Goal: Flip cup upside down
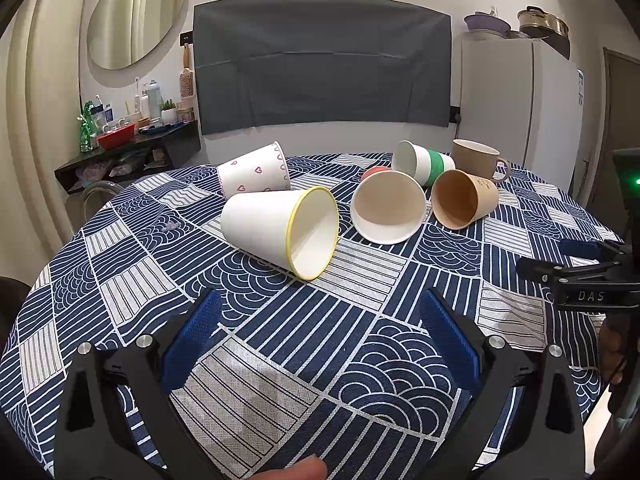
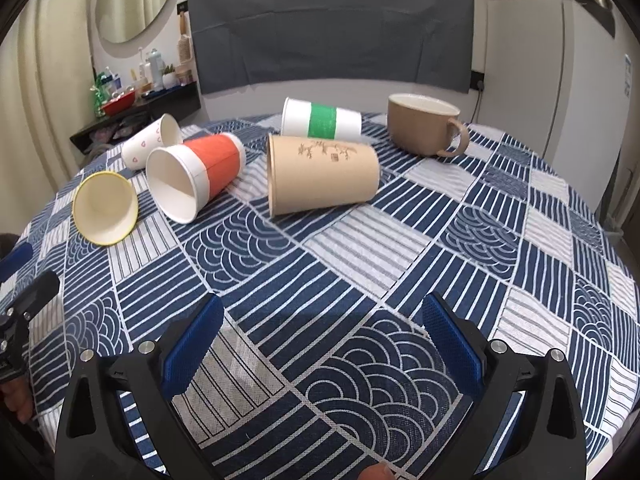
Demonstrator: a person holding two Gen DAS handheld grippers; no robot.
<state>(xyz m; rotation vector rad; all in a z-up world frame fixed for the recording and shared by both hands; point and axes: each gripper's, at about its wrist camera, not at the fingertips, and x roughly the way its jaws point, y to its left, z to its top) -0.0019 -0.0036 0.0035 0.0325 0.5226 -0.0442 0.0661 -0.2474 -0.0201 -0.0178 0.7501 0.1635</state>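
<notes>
Several paper cups lie on their sides on the round table. A white cup with a yellow rim [image 1: 280, 228] [image 2: 105, 208] lies nearest my left gripper [image 1: 320, 312], which is open and empty just short of it. An orange-banded cup [image 1: 388, 206] [image 2: 196, 174], a tan cup [image 1: 464, 198] [image 2: 322, 174], a green-banded cup [image 1: 424, 162] [image 2: 322, 120] and a heart-print cup [image 1: 254, 174] [image 2: 152, 140] lie behind. A brown mug [image 1: 478, 158] [image 2: 426, 124] stands upright. My right gripper [image 2: 322, 314] is open and empty, well short of the tan cup.
The table carries a blue and white patterned cloth [image 1: 360, 320] [image 2: 440, 240]. The right gripper's body shows at the right edge of the left wrist view [image 1: 580, 276]. A shelf with bottles [image 1: 132, 136] and a white fridge [image 1: 520, 96] stand behind the table.
</notes>
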